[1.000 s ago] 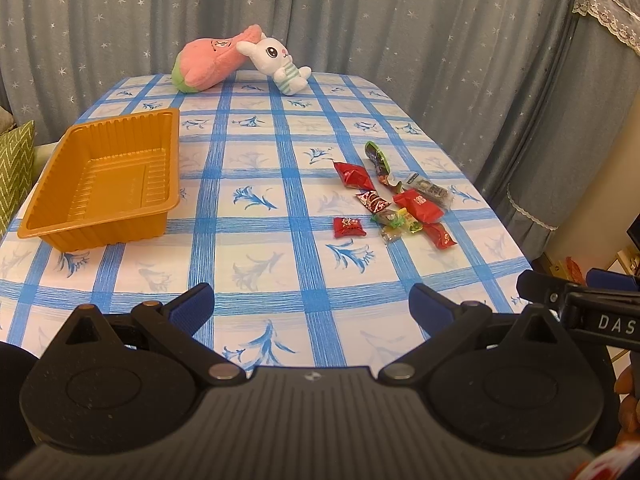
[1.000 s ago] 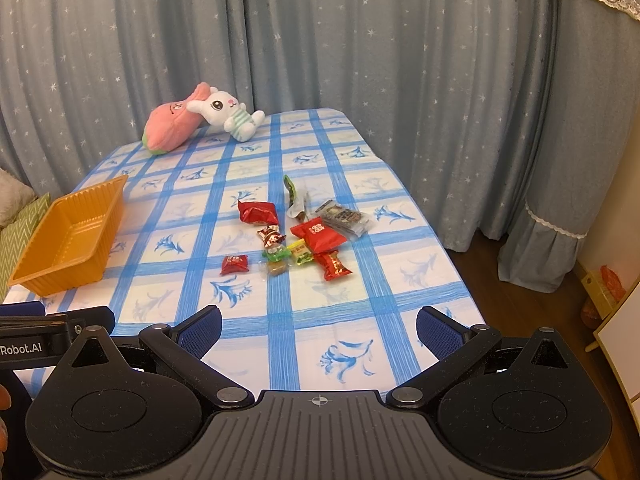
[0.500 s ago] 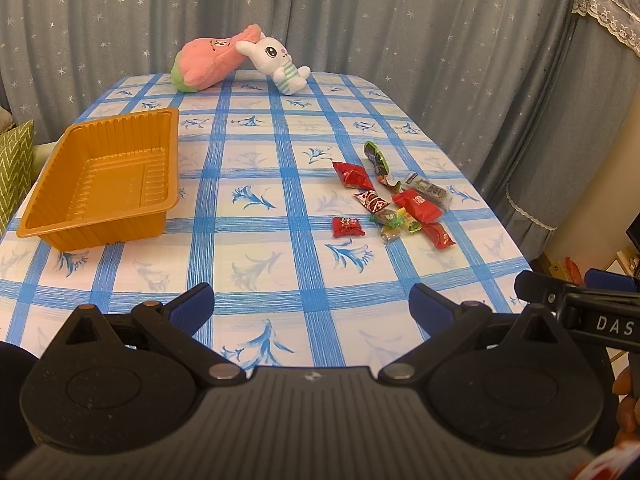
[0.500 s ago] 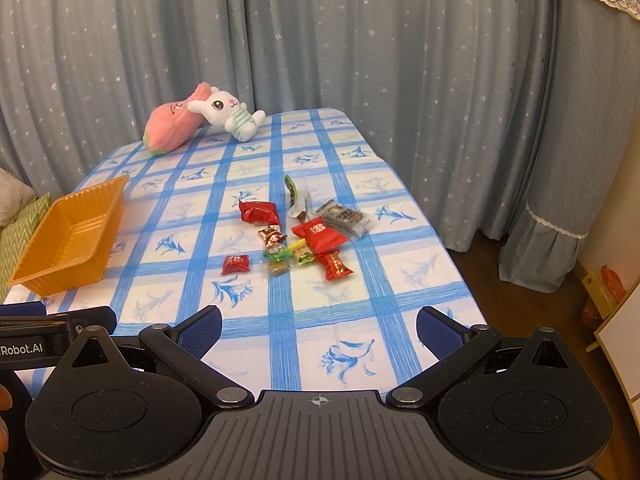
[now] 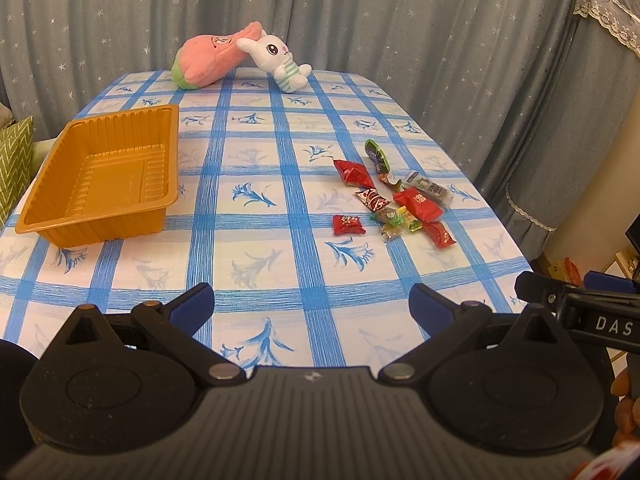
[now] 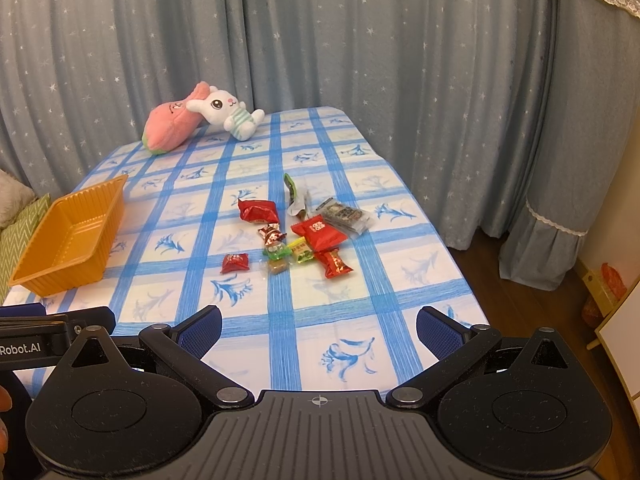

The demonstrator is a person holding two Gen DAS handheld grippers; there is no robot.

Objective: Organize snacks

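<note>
A pile of several wrapped snacks (image 5: 394, 200) (image 6: 304, 232) lies on the right half of the blue-checked table, mostly red packets with a green pouch (image 5: 377, 156) behind them. One small red packet (image 5: 349, 225) (image 6: 235, 263) sits apart on the pile's left. An empty orange tray (image 5: 100, 176) (image 6: 70, 238) stands at the table's left side. My left gripper (image 5: 312, 310) hangs open above the near edge, nothing between its fingers. My right gripper (image 6: 319, 326) is open too, over the near right part of the table, well short of the snacks.
A pink plush (image 5: 208, 58) and a white rabbit plush (image 5: 276, 54) lie at the table's far end against grey starred curtains. A green zigzag cushion (image 5: 14, 164) sits left of the table. The table's right edge (image 6: 444, 240) drops to a wooden floor.
Both views have shifted very slightly; the table and snacks sit a touch lower in the left wrist view. Nothing was touched or moved.
</note>
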